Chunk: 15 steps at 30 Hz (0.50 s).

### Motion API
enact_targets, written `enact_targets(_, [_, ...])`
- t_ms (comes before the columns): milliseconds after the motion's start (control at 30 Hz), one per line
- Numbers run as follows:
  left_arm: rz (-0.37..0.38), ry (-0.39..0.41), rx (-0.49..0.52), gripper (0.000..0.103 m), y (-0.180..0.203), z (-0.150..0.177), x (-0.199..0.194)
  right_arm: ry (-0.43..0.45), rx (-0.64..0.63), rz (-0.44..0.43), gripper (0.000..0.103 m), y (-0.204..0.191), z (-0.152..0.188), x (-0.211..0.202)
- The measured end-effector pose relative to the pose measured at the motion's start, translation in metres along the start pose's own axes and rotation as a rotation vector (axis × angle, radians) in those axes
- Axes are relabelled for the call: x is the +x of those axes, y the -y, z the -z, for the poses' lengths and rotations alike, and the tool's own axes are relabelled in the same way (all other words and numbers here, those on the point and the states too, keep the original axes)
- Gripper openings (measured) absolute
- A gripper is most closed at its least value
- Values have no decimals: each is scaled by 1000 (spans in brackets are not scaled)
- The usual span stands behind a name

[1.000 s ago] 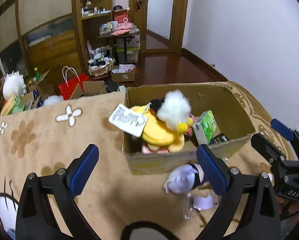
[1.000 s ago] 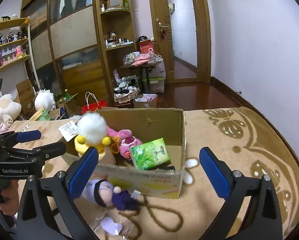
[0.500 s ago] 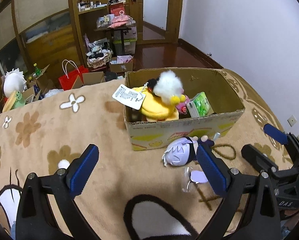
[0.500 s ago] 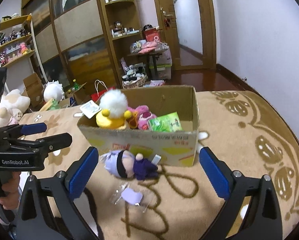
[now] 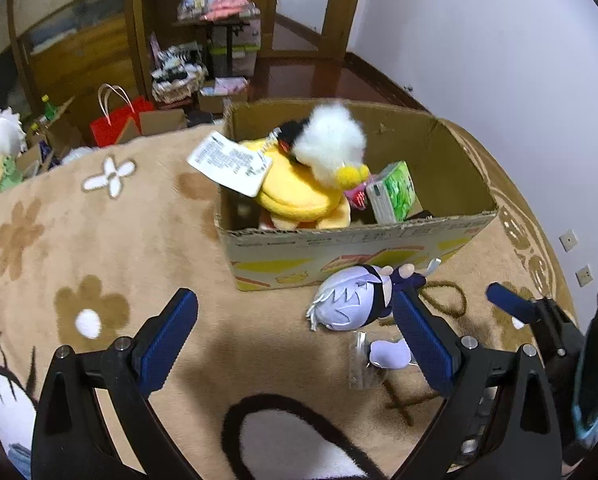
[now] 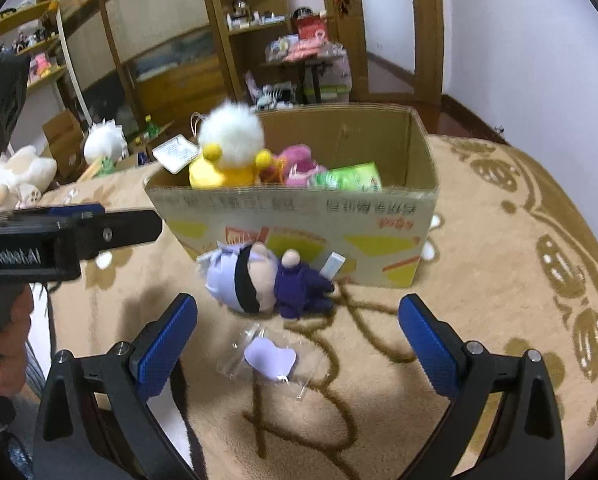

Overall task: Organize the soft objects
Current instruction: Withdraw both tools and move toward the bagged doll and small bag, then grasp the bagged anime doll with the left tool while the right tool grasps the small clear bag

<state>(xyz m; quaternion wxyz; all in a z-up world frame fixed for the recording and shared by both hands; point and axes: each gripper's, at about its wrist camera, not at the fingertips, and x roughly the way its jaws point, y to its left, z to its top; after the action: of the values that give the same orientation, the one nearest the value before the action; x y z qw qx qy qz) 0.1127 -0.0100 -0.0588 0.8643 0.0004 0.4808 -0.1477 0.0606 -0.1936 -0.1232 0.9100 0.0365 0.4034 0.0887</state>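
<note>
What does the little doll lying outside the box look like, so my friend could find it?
Find the cardboard box on the tan blanket. Against its front lies the small doll, on its side. Unlike the yellow plush inside the box, it has pale lilac hair, a black blindfold and a dark purple outfit.

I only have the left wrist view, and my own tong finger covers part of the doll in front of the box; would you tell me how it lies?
Observer: The doll lies face up against the front of the cardboard box, a black band across its eyes and its dark purple body pointing away from the left tongs.
Operator: Thank you. Is the pink thing in the box a toy?
Observer: Yes, a pink plush sits between the yellow plush and the green pack.
Operator: Are the right tongs holding anything?
Observer: No, the right tongs are open and empty, framing the clear packet on the blanket.
</note>
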Motion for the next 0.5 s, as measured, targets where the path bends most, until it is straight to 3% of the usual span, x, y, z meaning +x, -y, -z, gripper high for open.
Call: enact_targets(500, [121, -177, 27, 97, 17, -8, 68, -136, 31, -39, 103, 3, 8, 53])
